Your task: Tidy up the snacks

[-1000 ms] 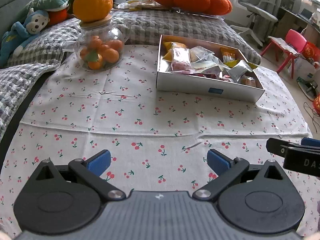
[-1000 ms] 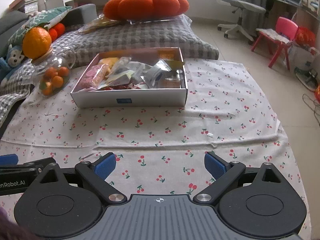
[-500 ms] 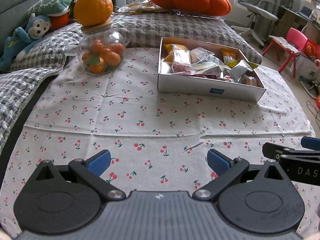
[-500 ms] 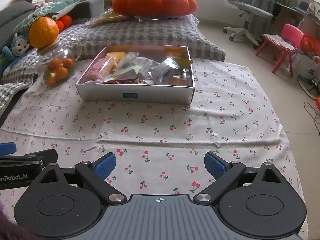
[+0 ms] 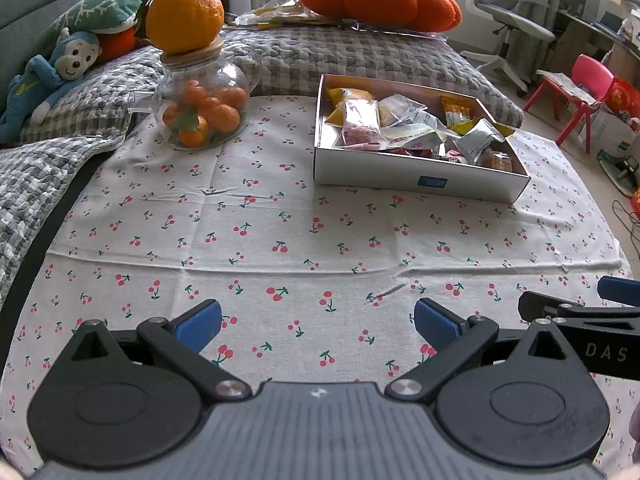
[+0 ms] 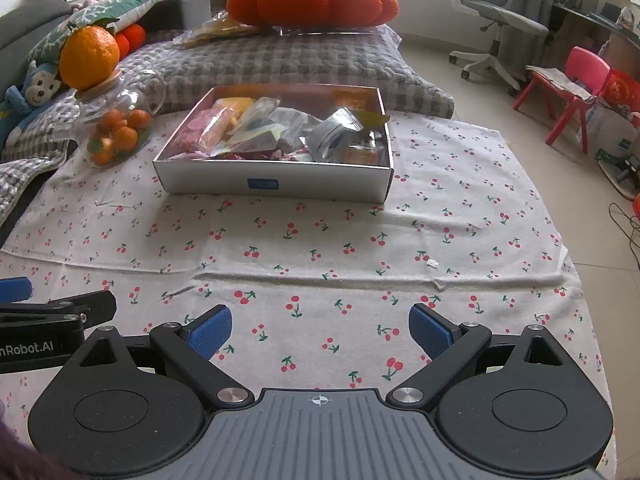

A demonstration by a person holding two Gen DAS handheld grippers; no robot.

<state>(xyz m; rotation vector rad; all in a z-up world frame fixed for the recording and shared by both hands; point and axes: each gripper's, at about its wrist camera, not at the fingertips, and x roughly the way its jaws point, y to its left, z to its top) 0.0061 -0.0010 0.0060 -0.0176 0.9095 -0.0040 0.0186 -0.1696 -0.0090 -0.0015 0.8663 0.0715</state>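
A shallow white box (image 5: 420,180) (image 6: 276,183) full of wrapped snack packets (image 5: 400,130) (image 6: 280,132) sits on the cherry-print cloth (image 5: 280,232) (image 6: 320,248), well ahead of both grippers. My left gripper (image 5: 318,322) hovers open over the near cloth with nothing between its blue pads. My right gripper (image 6: 320,326) is also open and empty, level with the left one. Each gripper shows at the edge of the other's view.
A glass jar of small oranges (image 5: 200,114) (image 6: 114,132) with a big orange (image 5: 184,16) on its lid stands left of the box. Grey quilted cushions (image 5: 340,56), a pumpkin pillow (image 6: 312,0) and a monkey plush (image 5: 44,80) lie behind. Floor, pink chair (image 6: 576,88) at right.
Both grippers have drawn back and risen slightly, so the box and jar look a bit farther away. Both stay open and empty.
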